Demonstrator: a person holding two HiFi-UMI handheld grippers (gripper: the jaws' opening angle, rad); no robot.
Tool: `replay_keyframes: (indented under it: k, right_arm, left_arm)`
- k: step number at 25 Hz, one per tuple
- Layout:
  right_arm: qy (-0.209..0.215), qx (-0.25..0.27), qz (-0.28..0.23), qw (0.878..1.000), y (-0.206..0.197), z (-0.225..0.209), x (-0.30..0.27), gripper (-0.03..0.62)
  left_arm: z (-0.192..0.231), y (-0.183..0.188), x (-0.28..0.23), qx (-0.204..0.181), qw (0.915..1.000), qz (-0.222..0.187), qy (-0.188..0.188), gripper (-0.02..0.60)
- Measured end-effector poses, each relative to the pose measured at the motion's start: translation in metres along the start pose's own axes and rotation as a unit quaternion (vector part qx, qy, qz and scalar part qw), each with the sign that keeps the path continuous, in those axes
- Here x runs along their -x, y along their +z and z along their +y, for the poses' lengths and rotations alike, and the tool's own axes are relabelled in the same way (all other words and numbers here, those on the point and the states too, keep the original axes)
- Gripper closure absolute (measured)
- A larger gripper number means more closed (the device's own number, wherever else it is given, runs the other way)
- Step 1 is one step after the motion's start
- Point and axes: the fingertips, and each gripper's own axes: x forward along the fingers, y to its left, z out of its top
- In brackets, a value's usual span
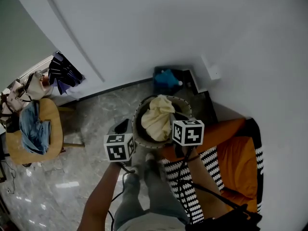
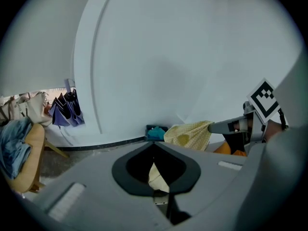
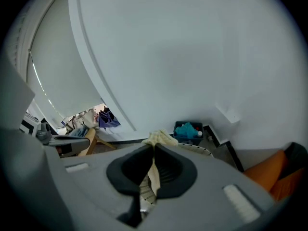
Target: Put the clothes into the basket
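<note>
Pale yellow garment (image 1: pixel 159 117) sat bunched in the mouth of the round basket (image 1: pixel 136 129), not yet let go. My left gripper (image 2: pixel 155 170) and right gripper (image 3: pixel 153 167) each had jaws pinched tight on a fold of it. Blue clothes (image 1: pixel 34 129) lay on a wooden chair (image 1: pixel 55 124), well apart; I judged those left to do. The cloth hid the basket's inside.

Home room: glossy marble-look floor (image 1: pixel 91 124), white wall (image 1: pixel 168 28), wooden chair (image 1: pixel 54 121) left piled with clothes (image 1: pixel 34 129), orange cushion (image 1: pixel 238 162) right.
</note>
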Motion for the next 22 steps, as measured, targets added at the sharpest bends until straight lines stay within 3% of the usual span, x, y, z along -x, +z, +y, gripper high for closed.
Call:
replay_keyframes:
  k: [5, 8, 22]
  right_arm:
    - [-0.005, 0.007, 0.02, 1.0, -0.008, -0.004, -0.008, 0.576]
    - [-0.013, 0.008, 0.038, 0.999, -0.019, -0.006, -0.013, 0.488]
    - [-0.019, -0.026, -0.004, 0.999, -0.02, -0.008, 0.023, 0.488]
  left_arm:
    - [0.005, -0.003, 0.002, 0.005, 0.9999, 0.0, 0.01, 0.586]
    - [0.007, -0.003, 0.003, 0.008, 0.9999, -0.002, 0.013, 0.586]
    - [-0.003, -0.007, 0.02, -0.005, 1.0, -0.004, 0.001, 0.586]
